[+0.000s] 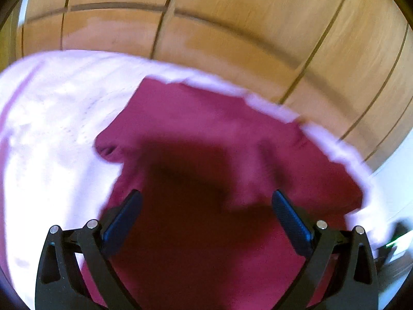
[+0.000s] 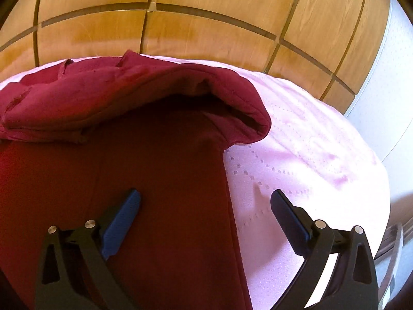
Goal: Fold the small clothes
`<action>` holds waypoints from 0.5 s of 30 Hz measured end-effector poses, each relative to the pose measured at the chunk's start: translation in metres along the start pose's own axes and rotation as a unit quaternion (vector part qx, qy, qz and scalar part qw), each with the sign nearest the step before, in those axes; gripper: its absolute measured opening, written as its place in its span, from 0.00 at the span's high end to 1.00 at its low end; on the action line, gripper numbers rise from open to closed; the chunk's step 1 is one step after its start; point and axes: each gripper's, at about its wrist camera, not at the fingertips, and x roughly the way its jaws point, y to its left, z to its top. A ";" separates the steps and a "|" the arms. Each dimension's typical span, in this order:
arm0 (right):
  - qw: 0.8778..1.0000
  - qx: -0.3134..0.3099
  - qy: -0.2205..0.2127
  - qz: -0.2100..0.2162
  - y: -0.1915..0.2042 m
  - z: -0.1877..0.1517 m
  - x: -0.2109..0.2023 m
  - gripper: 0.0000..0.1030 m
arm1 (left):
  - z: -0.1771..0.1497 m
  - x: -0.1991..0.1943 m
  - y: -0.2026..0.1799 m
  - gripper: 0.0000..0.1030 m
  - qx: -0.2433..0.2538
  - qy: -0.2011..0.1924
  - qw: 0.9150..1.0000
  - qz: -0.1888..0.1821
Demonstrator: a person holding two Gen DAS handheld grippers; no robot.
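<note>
Noted both grippers, left gripper (image 1: 206,204) and right gripper (image 2: 205,204), with jaws wide and empty above maroon garment (image 2: 160,170) on pink sheet (image 2: 309,155); loose folded-over flap (image 2: 144,90) judged liable to spring back.

Left wrist view is pretty smeared with motion blur, right one's sharp. Strong light blows out the pink sheet (image 2: 309,142) nearly white, a dark shadow sits on the maroon garment (image 1: 196,175) beside it, and fisheye bends the wooden panels (image 2: 206,25) behind it.
</note>
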 end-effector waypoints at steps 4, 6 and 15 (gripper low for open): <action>1.000 -0.005 -0.008 -0.010 0.002 -0.001 0.000 0.04 | 0.029 0.011 -0.026 0.36 -0.014 0.032 0.998 -0.046; 1.000 -0.007 -0.012 -0.013 0.000 -0.003 -0.003 0.04 | 0.040 0.028 -0.033 0.43 -0.025 0.061 0.996 -0.056; 0.999 0.024 -0.003 0.026 -0.010 -0.006 0.001 0.04 | 0.031 0.108 -0.070 0.67 0.034 0.171 0.984 -0.042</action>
